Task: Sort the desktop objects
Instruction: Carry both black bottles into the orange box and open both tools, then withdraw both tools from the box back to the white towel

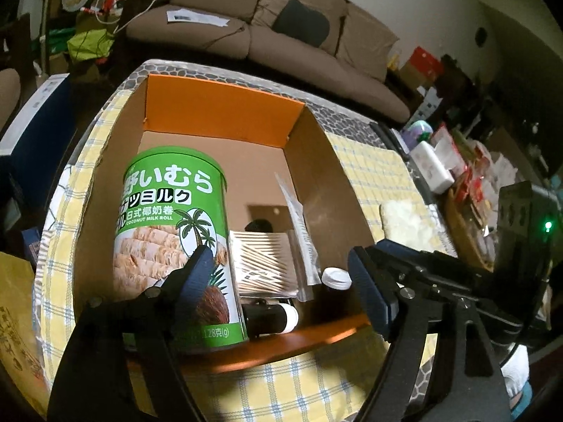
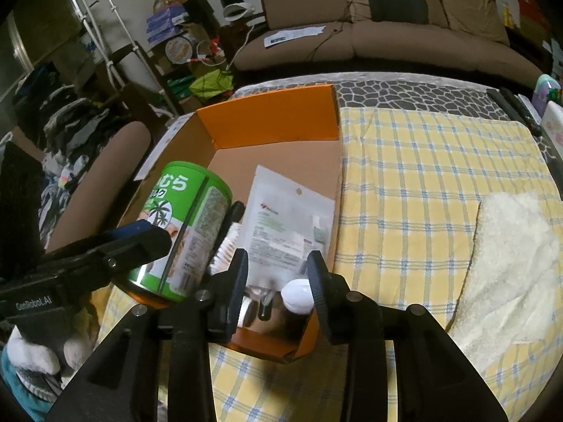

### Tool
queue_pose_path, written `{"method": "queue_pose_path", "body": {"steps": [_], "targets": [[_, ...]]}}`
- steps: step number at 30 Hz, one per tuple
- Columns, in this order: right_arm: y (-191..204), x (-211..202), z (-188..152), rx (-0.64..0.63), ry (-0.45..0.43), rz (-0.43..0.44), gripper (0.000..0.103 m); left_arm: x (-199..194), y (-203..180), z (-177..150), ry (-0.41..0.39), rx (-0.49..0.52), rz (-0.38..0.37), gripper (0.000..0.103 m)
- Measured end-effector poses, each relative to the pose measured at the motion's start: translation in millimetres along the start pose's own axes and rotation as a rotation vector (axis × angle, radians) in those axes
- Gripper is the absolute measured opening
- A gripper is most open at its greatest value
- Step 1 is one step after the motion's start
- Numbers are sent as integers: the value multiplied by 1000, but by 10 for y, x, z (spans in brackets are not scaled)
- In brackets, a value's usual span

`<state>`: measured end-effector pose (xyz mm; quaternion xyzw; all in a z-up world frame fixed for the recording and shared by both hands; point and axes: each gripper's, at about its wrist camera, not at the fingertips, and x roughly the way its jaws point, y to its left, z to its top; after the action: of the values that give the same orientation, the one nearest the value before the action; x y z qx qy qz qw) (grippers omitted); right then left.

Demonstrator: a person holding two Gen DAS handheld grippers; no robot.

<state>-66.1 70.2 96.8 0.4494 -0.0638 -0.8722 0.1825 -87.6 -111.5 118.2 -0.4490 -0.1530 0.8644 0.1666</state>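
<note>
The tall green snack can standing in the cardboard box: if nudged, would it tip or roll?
The green can is tall and narrow, so a high push would likely tip it. Once on its side, its round wall would probably roll. Its glossy label may slip between pads.

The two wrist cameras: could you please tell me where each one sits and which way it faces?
Left wrist: sits on the left gripper, angled down into the cardboard box at the green can; its own open fingers show, and the right gripper's body at the right edge.
Right wrist: sits on the right gripper, looking down at the box's near corner and a white cap; the left gripper crosses at left.
Shared: box, can, checked cloth, sofa.
</note>
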Motion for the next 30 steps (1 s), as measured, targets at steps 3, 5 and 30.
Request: {"method": "queue_pose_path", "body": {"steps": [3,5,30], "targets": [[-11,-19,9,7,-10,-6,39,19,-49,-15,3,11,-1,81],[-16,-33,16,8,-17,-10,44,25,-82,-23,3,23,4,81],[-457,-336,36,76,-162,-82,103,85,-246,-108,14,73,13,103]]}}
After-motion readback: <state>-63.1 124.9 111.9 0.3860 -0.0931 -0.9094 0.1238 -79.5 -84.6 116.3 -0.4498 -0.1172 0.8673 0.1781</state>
